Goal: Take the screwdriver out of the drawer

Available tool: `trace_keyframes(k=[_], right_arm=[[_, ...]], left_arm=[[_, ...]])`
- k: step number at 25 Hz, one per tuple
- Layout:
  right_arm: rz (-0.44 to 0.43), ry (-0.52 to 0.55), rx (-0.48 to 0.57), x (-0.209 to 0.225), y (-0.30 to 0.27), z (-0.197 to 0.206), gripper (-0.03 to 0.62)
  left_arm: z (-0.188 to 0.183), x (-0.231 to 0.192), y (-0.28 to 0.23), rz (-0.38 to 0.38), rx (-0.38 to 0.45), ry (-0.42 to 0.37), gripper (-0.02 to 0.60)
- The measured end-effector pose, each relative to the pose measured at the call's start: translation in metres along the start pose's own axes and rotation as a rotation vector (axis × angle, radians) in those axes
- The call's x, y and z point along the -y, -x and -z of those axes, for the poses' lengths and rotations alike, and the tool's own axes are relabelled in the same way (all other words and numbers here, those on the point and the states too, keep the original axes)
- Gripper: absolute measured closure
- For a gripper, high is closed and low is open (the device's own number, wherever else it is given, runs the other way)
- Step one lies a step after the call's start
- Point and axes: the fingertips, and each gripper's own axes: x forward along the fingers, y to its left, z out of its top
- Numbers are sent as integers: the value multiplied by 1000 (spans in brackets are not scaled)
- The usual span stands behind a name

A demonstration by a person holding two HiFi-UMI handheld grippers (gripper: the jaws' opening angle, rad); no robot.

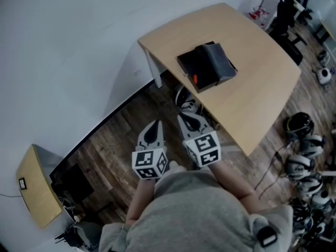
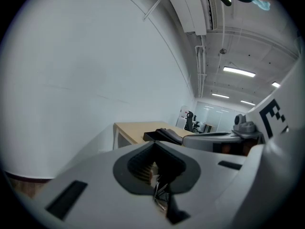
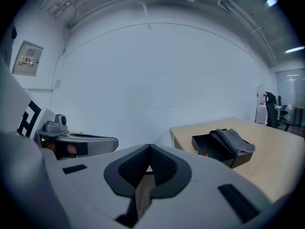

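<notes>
A black open drawer box (image 1: 195, 67) sits on the light wooden table (image 1: 252, 104), with a grey cloth (image 1: 220, 61) draped over its right part. A small orange piece (image 1: 195, 79), perhaps the screwdriver's handle, shows at the box's near edge; the rest is hidden. Both grippers hang over the wooden floor, close to the person's body and well short of the table. My left gripper (image 1: 154, 132) (image 2: 153, 144) has its jaws together and empty. My right gripper (image 1: 188, 121) (image 3: 149, 148) is shut too, holding nothing. In the right gripper view the box (image 3: 217, 149) lies ahead to the right.
A small wooden side cabinet (image 1: 35, 193) stands at the lower left by the white wall. Several helmets and headsets (image 1: 304, 156) with cables lie on the floor at right. Office chairs (image 1: 289, 9) stand beyond the table. Some gear (image 1: 186, 103) sits under the table's near edge.
</notes>
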Motion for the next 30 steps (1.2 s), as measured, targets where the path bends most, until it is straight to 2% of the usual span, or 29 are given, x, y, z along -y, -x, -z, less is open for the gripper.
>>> trace_keyframes(k=[5,14,21,30], right_arm=[[46,-4,13,1,-18,-9,595],[130,-12,-43,31,-30,-3,594],[179,-38,-52,78,-55,-10,595],[229,-43,-106,159,-94,-18,595]], left_arm=[[-3,-19,-7,25,-20,-5,581],[-1,-29,-24,39,-43,17,581],[-9,-32,-69,63,-61,7,581],[-41,-26,-158,100,-70,-16,581]])
